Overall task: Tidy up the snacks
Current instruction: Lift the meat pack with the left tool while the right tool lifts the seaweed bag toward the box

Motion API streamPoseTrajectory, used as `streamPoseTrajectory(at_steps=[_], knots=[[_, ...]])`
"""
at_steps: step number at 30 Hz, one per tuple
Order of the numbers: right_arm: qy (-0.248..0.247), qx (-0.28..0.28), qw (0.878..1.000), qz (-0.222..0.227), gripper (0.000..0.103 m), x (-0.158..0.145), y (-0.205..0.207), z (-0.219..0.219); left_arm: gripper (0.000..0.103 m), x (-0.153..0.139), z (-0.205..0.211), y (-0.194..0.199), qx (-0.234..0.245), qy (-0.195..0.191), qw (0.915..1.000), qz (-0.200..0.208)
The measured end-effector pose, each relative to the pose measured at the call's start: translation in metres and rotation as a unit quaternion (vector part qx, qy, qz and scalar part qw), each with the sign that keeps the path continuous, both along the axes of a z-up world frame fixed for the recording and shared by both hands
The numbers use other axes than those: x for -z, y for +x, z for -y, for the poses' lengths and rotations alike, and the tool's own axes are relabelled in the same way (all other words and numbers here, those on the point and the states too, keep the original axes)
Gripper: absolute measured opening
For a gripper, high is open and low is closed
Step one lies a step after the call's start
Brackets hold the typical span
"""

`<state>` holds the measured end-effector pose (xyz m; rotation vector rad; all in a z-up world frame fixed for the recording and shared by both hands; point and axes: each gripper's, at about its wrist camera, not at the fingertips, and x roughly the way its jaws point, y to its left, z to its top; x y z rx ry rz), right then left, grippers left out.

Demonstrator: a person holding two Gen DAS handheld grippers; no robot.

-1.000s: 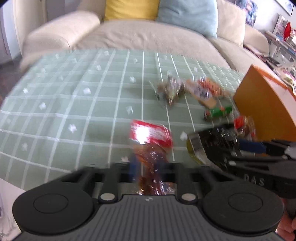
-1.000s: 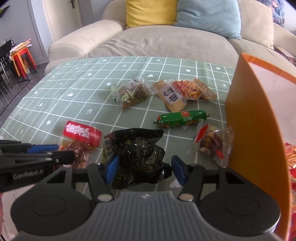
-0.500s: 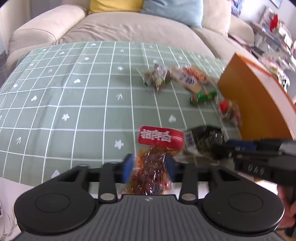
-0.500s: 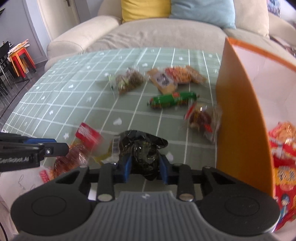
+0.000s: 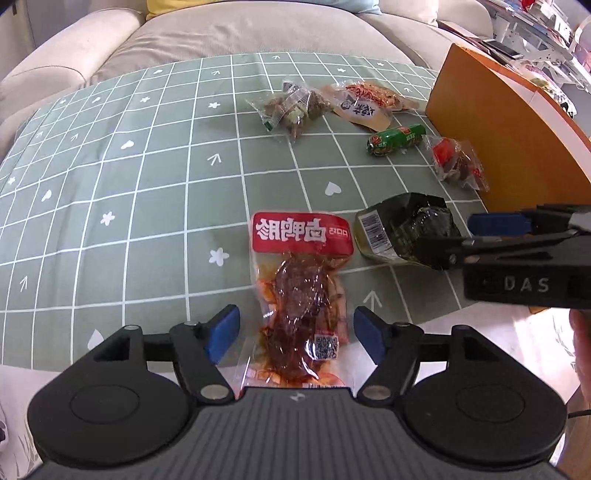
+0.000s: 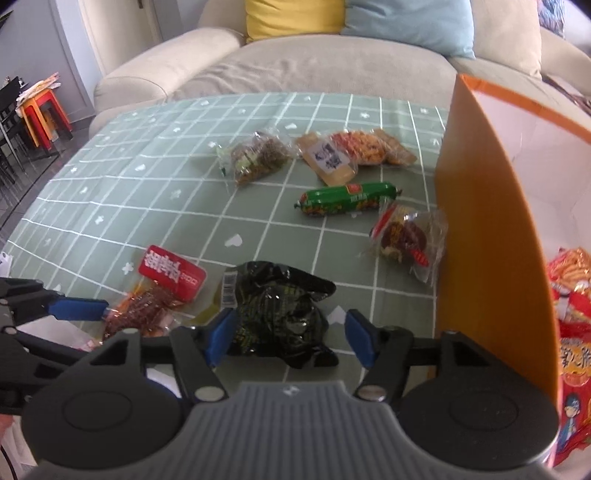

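Six snack packs on the table (image 5: 122, 192), all loose on the green grid cloth. Nearest two: red-label meat pack (image 5: 301, 295) and black pack (image 6: 275, 310), side by side, just apart.

Left gripper (image 5: 295, 334) has its fingers (image 5: 221, 332) spread wide, nothing gripped. The red-label meat pack's clear lower half lies between them with a gap on each side; its red label end points away, past the tips.

Right gripper (image 6: 288, 338) is also spread wide and empty. The black pack sits between its fingers (image 6: 221, 334); the left blue pad is at or just against the pack's edge, contact hard to tell, and the right pad stands clear of it. In the left wrist view the right gripper comes in from the right, its finger crossing over the black pack's near side.

Farther out: small clear pack with red tab (image 6: 408, 240) just beside the orange box (image 6: 487, 229); one green sausage (image 6: 347, 199) behind it; then a tan-label pack (image 6: 354, 155) and a brown-green pack (image 6: 256, 158), near each other.

Inside the orange box: red-orange snack bags (image 6: 570, 314), count unclear.

One beige sofa (image 6: 314, 62) behind the table, with two cushions, one yellow (image 6: 293, 14), one light blue (image 6: 410, 22).
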<state>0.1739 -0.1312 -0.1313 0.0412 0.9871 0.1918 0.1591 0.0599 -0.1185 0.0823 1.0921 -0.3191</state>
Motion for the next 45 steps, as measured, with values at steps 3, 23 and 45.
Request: streamPoseTrajectory(at_steps=[3,23,45], knots=[[0.011,0.012,1.000,-0.014,0.075,0.007,0.006,0.002,0.079,0.001,0.001,0.001,0.003,-0.001,1.0000,0.009],[0.002,-0.016,1.000,0.014,0.050,0.012,0.003,-0.015,0.034,-0.008,-0.007,0.004,-0.015,-0.068,0.9967,0.040],[0.001,-0.018,1.000,-0.002,0.049,0.011,-0.014,-0.012,0.024,-0.025,-0.005,-0.001,-0.031,-0.202,0.9782,-0.035]])
